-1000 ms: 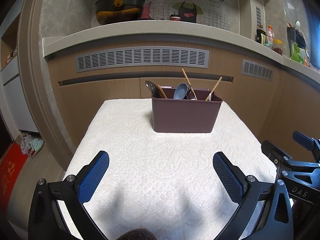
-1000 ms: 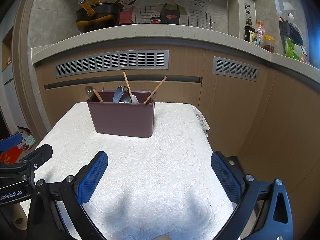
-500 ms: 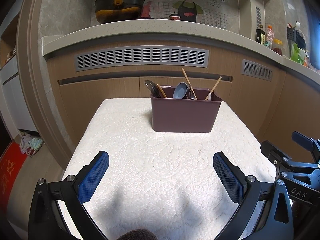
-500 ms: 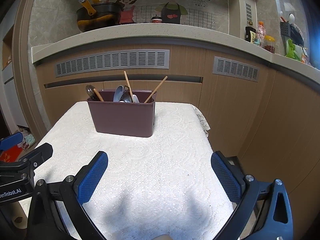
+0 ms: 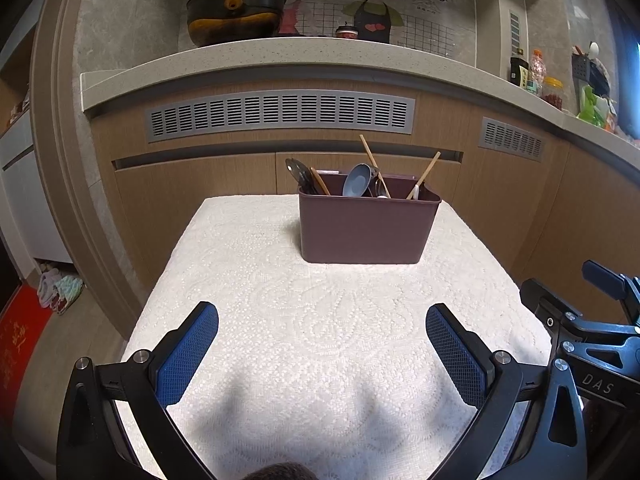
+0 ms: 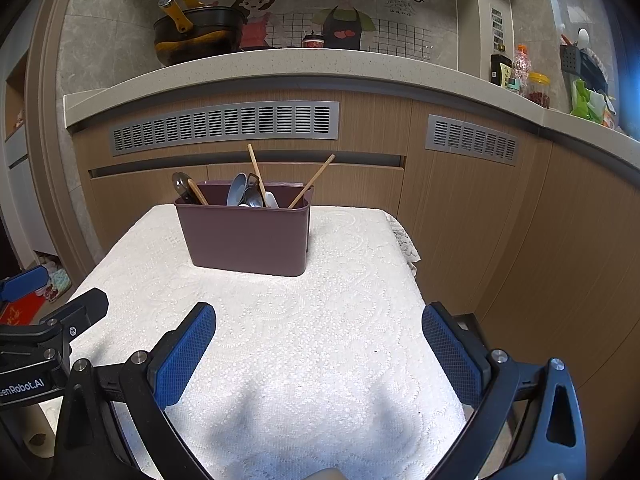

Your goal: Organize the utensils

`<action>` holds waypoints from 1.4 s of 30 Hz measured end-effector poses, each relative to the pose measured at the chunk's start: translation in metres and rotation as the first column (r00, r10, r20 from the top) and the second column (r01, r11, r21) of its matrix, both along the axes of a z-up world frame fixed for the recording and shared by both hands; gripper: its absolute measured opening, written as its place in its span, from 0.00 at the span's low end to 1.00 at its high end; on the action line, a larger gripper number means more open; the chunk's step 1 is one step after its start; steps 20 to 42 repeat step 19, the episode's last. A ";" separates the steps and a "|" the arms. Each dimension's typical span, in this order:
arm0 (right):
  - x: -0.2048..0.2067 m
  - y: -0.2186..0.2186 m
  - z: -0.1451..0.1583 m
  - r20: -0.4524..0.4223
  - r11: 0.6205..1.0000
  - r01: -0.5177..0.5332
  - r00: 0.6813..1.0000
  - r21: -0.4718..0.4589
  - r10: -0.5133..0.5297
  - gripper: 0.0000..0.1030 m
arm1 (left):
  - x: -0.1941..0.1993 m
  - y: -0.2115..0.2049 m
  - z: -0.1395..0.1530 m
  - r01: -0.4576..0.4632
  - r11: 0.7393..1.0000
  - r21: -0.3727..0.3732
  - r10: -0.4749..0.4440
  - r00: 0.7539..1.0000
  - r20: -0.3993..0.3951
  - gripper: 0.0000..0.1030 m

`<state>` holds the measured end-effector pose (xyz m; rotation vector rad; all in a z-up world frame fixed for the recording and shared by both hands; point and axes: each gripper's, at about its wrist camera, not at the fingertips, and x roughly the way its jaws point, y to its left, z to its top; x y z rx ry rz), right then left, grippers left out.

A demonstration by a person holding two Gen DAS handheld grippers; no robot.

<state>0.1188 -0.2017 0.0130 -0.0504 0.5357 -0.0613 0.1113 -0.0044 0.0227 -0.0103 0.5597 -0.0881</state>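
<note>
A dark maroon utensil holder [image 5: 366, 230] stands on the far part of a table with a white lace cloth [image 5: 320, 320]; it also shows in the right wrist view [image 6: 248, 236]. In it stand chopsticks [image 5: 370, 160], a blue-grey spoon [image 5: 358, 180] and a dark ladle [image 5: 298, 172]. My left gripper [image 5: 322, 336] is open and empty, near the table's front edge. My right gripper [image 6: 318, 334] is open and empty, to the right of the left one. Both are well short of the holder.
Wooden kitchen cabinets with grey vents [image 5: 280, 114] stand behind the table. A counter [image 5: 280, 54] above carries a black and yellow pot [image 5: 236, 14]. Bottles and jars [image 6: 516, 72] stand on the counter at right. The table's right edge [image 6: 412, 264] drops off beside the cabinets.
Both views have drifted very slightly; the holder and utensils stay put and both grippers stay open.
</note>
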 end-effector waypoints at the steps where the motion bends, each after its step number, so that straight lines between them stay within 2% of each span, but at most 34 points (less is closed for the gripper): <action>1: 0.000 0.000 0.000 0.000 1.000 0.001 1.000 0.000 -0.001 0.99 | 0.000 -0.001 0.000 0.003 1.000 0.001 -0.003 1.000 0.000 1.00; 19: 0.000 -0.003 0.002 0.004 1.000 -0.002 1.000 0.003 0.002 0.99 | 0.008 0.014 -0.004 -0.055 0.998 0.009 0.055 0.998 -0.003 1.00; 42: 0.000 -0.003 0.002 0.004 1.000 -0.002 1.000 0.003 0.002 0.99 | 0.008 0.014 -0.004 -0.055 0.998 0.009 0.055 0.998 -0.003 1.00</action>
